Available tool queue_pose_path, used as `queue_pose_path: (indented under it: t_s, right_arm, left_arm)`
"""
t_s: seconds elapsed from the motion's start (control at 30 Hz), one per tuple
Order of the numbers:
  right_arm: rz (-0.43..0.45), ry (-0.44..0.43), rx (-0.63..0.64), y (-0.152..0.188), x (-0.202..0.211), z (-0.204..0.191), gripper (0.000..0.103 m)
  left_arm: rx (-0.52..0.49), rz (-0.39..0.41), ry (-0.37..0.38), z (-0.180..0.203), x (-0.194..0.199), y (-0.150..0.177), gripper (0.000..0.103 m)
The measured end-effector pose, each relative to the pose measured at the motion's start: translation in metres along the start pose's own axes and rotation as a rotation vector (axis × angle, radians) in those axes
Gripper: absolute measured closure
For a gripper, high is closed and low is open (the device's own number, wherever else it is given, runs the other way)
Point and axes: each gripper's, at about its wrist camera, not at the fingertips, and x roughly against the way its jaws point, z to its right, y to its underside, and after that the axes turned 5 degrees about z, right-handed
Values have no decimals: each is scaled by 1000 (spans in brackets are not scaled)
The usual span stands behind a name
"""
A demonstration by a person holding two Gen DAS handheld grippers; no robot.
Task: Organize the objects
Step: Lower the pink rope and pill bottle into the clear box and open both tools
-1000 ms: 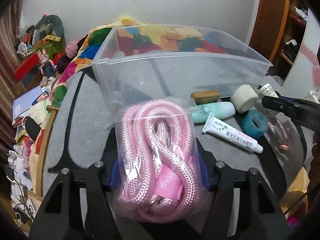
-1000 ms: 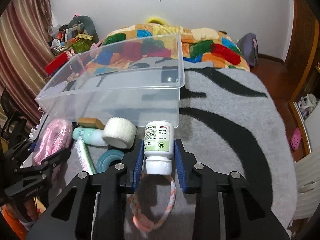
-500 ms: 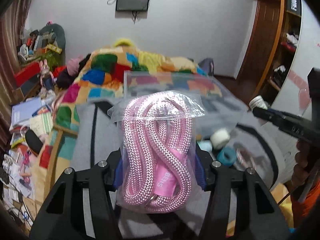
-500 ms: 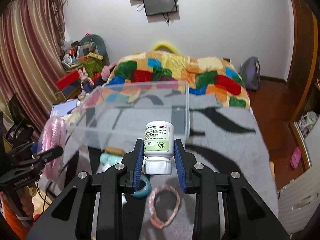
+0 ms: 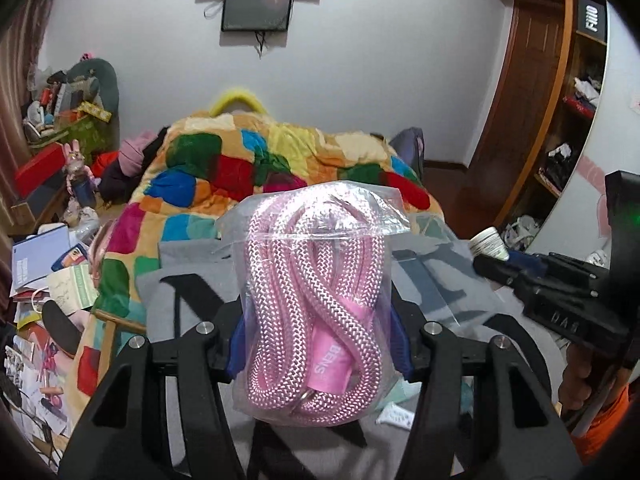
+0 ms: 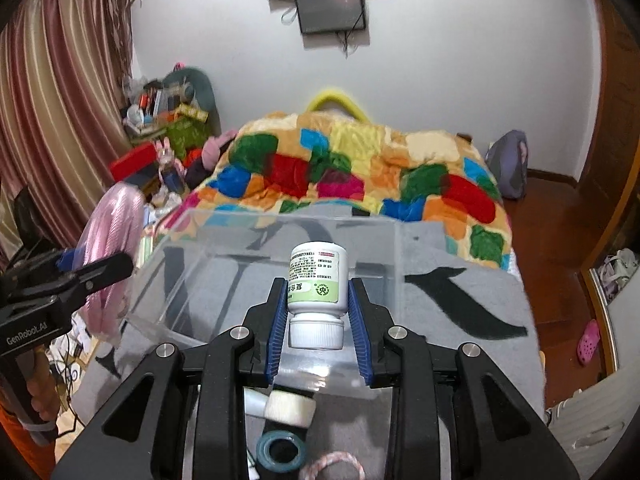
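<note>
My left gripper is shut on a clear bag of coiled pink rope and holds it up in the air; the bag also shows at the left of the right wrist view. My right gripper is shut on a white pill bottle with a green label, cap toward me, held above the near wall of a clear plastic bin on the grey blanket. The right gripper with the bottle shows at the right of the left wrist view.
Below the right gripper lie a white gauze roll, a teal tape ring and a pink-white braided band. A white tube lies under the left gripper. A patchwork quilt covers the bed behind. Clutter lies on the floor at left.
Both grippers have risen with their loads and tilted up. The bin and the items on the blanket now sit lower in both views.
</note>
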Motion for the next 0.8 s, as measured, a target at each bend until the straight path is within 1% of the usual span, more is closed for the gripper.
queue_pose_path:
  t_s: [0.07,0.2,0.33,0.47,0.6,0.7,0.77,0.8]
  right_arm:
    - [-48,-4,1,-1,-18,-1,76]
    - [-121,0,4,4,-47,1,76]
    - [-160,15,33,8,-62,-5,76]
    - [-186,24,73,13,-70,-14,76]
    - [-193,34,110,15,-70,-23,76]
    - [-195,34,125,16,-66,-27,68]
    - [-179,29,123,14,-58,-27,62]
    - [-170,28,121,12,-54,-27,61]
  left_arm:
    - [9,-40,-3,-1,-20,-2,47]
    - [-17,-82,-41,3,-47,-1,47]
    - [-23,-137,-43,4,-69,5,47]
    - [3,-197,-18,0,-81,13,46]
    - [-5,-190,-17,2,-75,15,45]
    - [-9,-166,-9,5,-62,10,43]
    - [-13,-138,-11,6,-51,5,35]
    - [-18,-118,-15,7,-43,3,33]
